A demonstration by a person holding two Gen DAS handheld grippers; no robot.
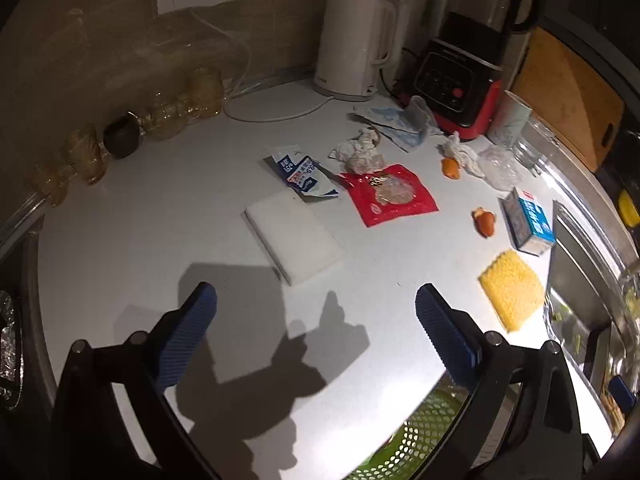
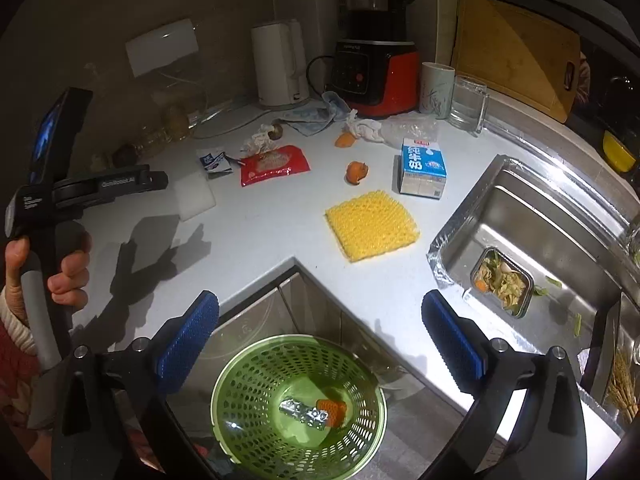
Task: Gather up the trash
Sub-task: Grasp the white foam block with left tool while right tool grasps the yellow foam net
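Both tools empty, jaws spread wide. My right tool [image 2: 320, 328] hangs over the green basket [image 2: 298, 394], which sits below the surface edge w/ a foil scrap [image 2: 306, 414] and an orange bit [image 2: 334, 410] already in it. My left tool [image 1: 316, 320] hovers above the surface [image 1: 120, 208], nothing between the pads.

Trash still out, all ahead of both tools: white foam block [image 1: 294, 236] just ahead of the left tool, long axis running ahead-left to near-right, so roughly diagonal to the jaw line. Beyond it the torn blue-white sachet [image 1: 302, 174], red wrapper [image 1: 390, 194] and crumpled tissue [image 1: 360, 152]. Ahead-right of the left tool: orange peel [image 1: 484, 222], milk carton [image 1: 528, 220], yellow mesh pad [image 1: 512, 294].

From the right tool, the yellow mesh pad [image 2: 372, 224] is straight ahead and nearest, lying flat, a square turned corner-on; milk carton [image 2: 424, 172] stands behind it, ahead-right.

My call: left takes the foam block, it's closest there; I'd need to twist the wrist so the pads straddle its short side. Right is nearer the mesh pad and carton. Task barely begun.
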